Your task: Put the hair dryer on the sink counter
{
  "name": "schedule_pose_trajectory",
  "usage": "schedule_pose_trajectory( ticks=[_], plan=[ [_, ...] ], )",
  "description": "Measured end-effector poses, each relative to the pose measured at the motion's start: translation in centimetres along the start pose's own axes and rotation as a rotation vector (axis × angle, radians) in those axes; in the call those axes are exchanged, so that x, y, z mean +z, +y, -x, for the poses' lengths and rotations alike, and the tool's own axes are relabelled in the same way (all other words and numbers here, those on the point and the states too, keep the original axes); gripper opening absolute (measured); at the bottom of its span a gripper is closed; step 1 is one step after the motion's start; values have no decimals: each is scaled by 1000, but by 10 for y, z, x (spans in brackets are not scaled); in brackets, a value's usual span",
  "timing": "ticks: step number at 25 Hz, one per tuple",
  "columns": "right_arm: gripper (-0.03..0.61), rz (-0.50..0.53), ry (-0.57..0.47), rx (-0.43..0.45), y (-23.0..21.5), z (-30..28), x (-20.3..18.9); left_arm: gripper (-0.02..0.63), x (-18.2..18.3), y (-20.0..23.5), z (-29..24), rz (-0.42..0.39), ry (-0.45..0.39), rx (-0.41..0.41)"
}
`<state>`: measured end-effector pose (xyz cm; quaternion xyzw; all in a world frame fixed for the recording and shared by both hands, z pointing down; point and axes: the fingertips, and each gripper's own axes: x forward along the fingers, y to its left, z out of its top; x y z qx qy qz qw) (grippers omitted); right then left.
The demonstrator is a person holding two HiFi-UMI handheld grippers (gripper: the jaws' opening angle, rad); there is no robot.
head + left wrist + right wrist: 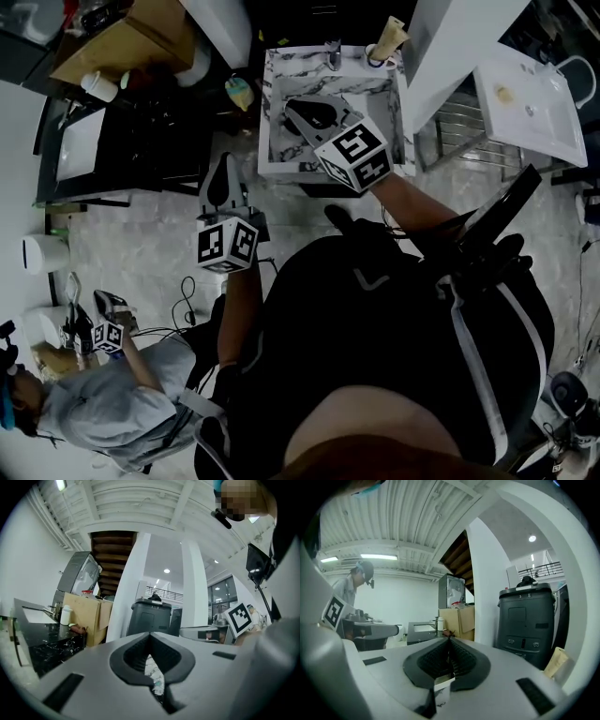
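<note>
The 2 grippers are closed tight and empty: the left gripper (223, 164) above the floor (141, 244), the right gripper (292, 108) farther on, over the marble sink counter (300, 61). No view shows the hair dryer or which way it points.

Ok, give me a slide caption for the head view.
Shut right gripper held over the marble sink; left gripper short of it, above the floor.

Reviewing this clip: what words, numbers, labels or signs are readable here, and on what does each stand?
"3 8": small digits, apparently, on the lid of the dark bin in the right gripper view.
Square markers on each cube: black-and-white patterns, no letters.
Nothing else is readable.
</note>
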<state>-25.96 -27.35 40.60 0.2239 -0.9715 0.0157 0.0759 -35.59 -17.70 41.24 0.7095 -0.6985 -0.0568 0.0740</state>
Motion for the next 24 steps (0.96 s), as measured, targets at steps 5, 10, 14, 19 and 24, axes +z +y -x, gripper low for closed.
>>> schedule_pose_trajectory(
  ticks=[5,10,14,19,24],
  plan=[
    [25,0,-19,-18,2,4,9,5,4,1,-2,4,0,-19],
    [25,3,-32,-41,1,4,11,5,10,3,-2,-8,-14,-26],
    [25,4,-46,-45,0,6,15,5,15,0,-2,-24,-30,-28],
    [25,5,-47,-52,-3,7,16,5,19,-5,-3,-39,-31,-31],
    [25,-1,-44,-56,-5,11,18,5,23,-7,-2,-42,-38,-26]
  ],
)
